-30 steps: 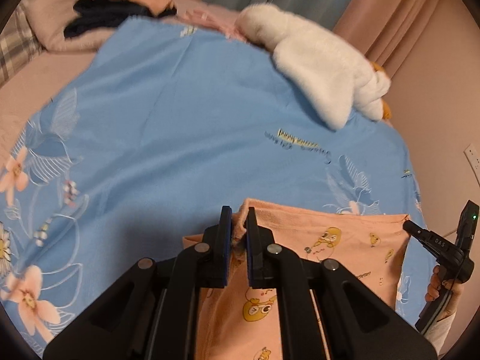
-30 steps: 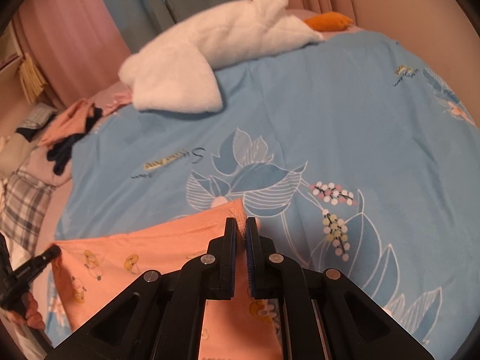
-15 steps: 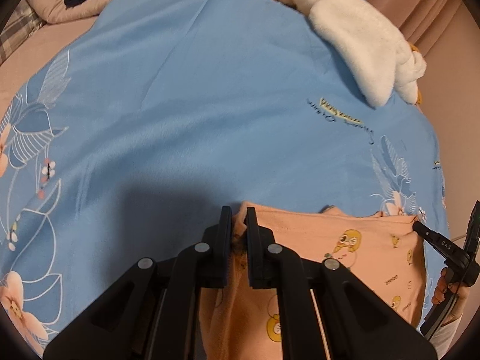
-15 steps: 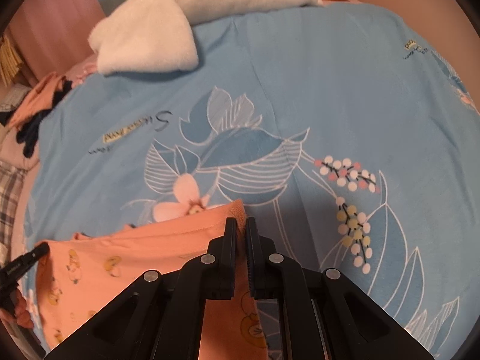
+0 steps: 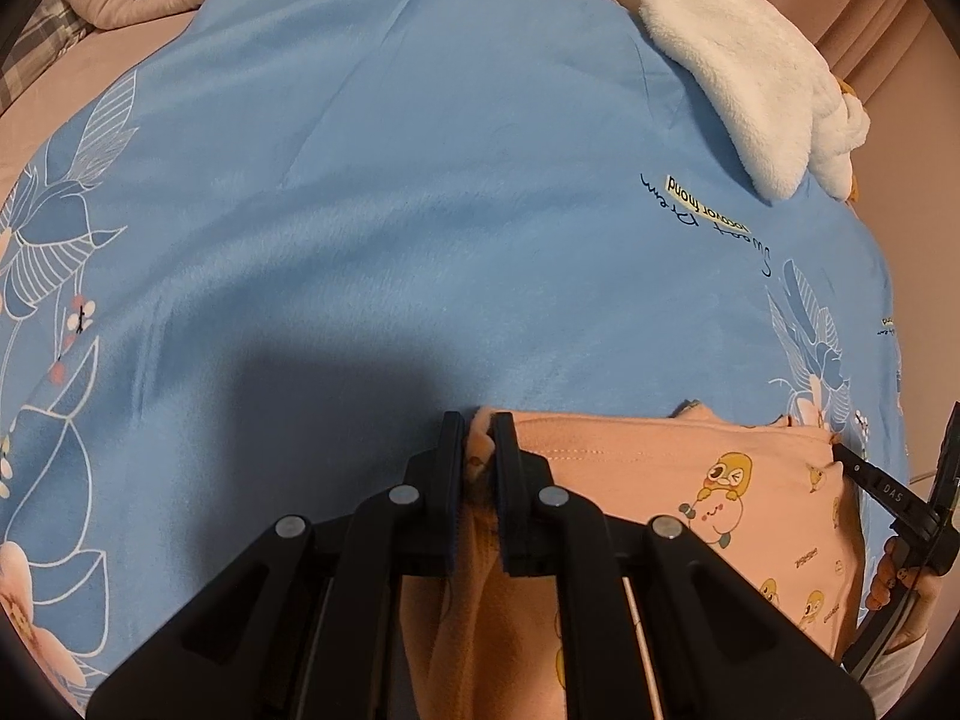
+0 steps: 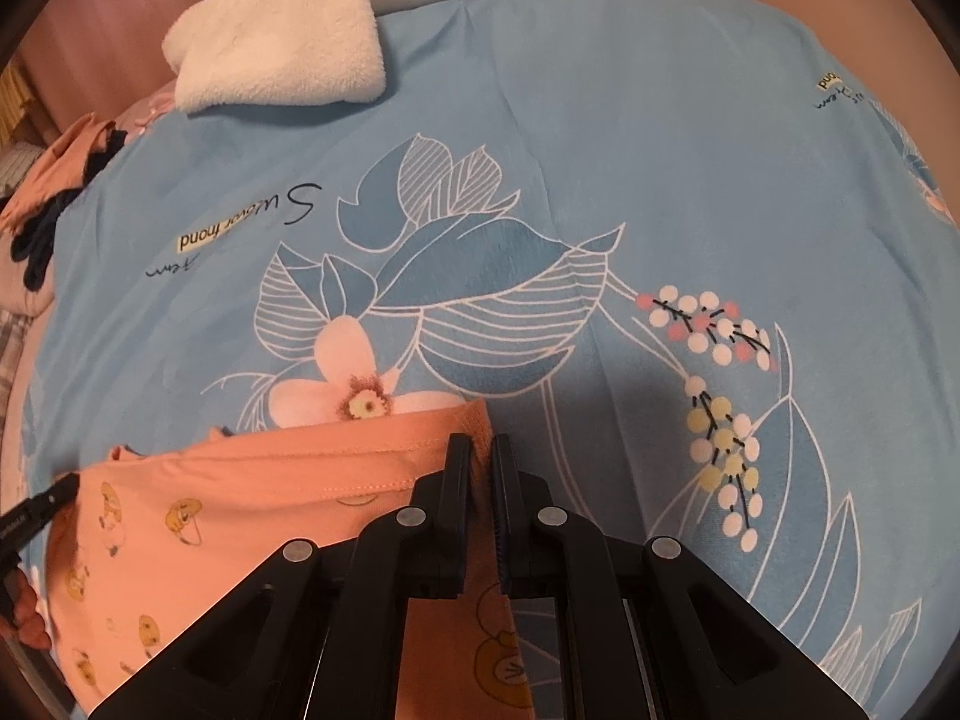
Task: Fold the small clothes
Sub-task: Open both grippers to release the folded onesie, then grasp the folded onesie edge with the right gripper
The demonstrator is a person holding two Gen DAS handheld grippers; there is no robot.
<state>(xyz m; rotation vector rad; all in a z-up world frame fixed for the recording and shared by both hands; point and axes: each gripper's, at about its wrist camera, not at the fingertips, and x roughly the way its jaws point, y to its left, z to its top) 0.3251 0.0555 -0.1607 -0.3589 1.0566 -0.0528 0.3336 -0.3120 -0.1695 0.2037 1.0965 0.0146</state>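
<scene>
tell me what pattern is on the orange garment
Small yellow cartoon chicks on the orange garment; clearest in the left wrist view.

The blue blanket [image 5: 420,180] is soft cloth with a short, matt, brushed nap and a printed flower pattern. On it, the peach garment [image 5: 672,480] is smooth, matt knit cloth with stitched hems and printed cartoon figures. At 1 o'clock in the left view, the white plush toy [image 5: 738,72] looks thick and fuzzy. Each claw [image 5: 478,438] [image 6: 480,456] is matt black plastic with dull metal rivets.
</scene>
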